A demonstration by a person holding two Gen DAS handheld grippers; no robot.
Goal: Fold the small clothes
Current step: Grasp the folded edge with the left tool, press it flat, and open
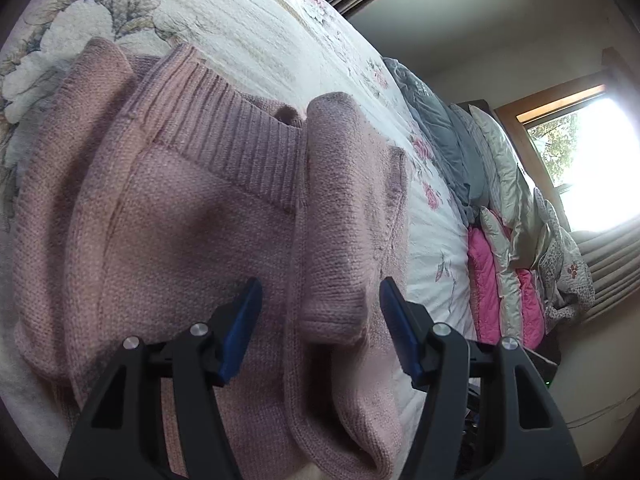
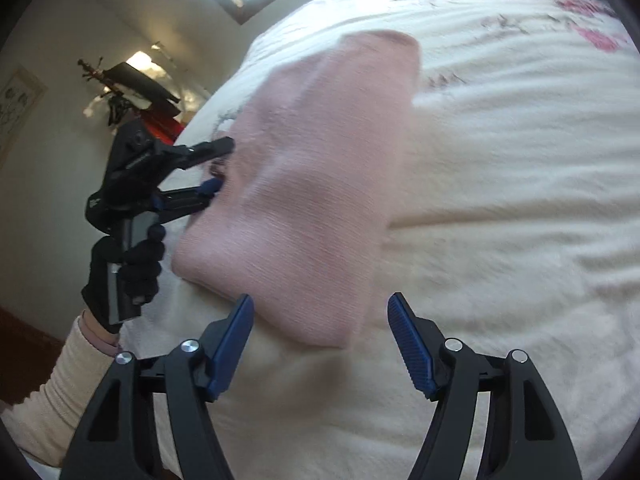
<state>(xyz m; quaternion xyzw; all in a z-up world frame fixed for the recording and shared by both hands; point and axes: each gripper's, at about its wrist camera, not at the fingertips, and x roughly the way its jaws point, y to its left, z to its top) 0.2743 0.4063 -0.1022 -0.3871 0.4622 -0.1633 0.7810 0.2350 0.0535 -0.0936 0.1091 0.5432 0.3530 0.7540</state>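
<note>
In the left wrist view the left gripper (image 1: pixel 320 308) hangs released over the folded pink sweater (image 1: pixel 192 208) on the bed (image 1: pixel 280 40), while the blurred right wrist view shows the right gripper (image 2: pixel 320 328) unclenched just beside the sweater's near edge, seemingly not touching it.

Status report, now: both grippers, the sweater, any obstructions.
Left gripper open over folded sleeve. Right gripper open, empty. Pink sweater partly folded on bedspread. No obstructions seen.

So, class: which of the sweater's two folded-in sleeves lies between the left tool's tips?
The right-hand sleeve of the pink knitted sweater, its cuff ending between the open left tool; the other sleeve lies far left.
</note>
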